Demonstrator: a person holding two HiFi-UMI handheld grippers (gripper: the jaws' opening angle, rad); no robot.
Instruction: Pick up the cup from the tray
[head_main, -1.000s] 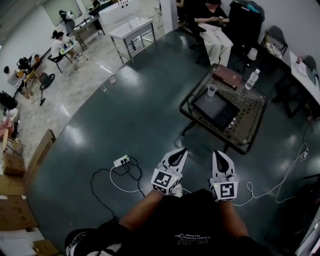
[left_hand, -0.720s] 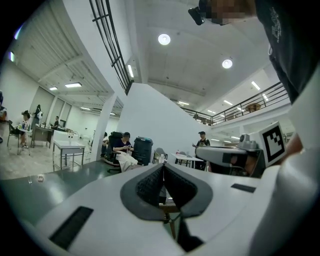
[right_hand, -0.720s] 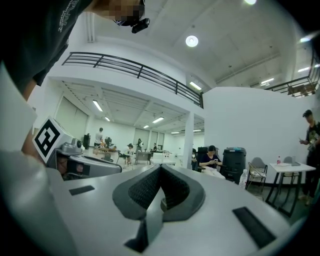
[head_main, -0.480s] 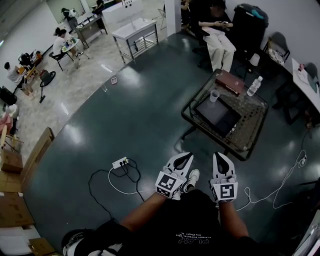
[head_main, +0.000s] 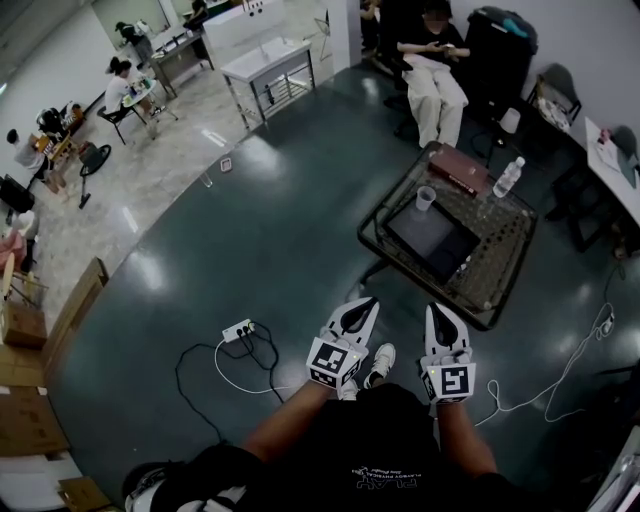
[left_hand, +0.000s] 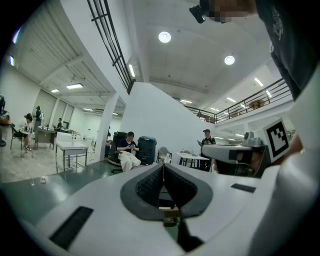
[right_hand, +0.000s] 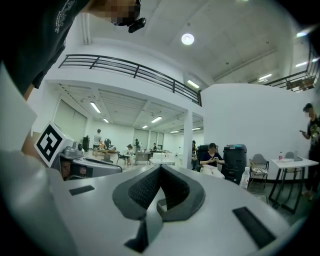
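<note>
Far off, the cup (head_main: 426, 198) stands upright, mouth up, at the far corner of the tray (head_main: 435, 232) on the bench (head_main: 500, 238); left tool (head_main: 360, 306) and right tool (head_main: 441, 312) are each pressed together, empty.

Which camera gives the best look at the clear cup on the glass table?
The head view: the cup stands upright on the glass table, by the far corner of the dark tray. Both gripper views look level across the room, and neither shows the cup.
</note>
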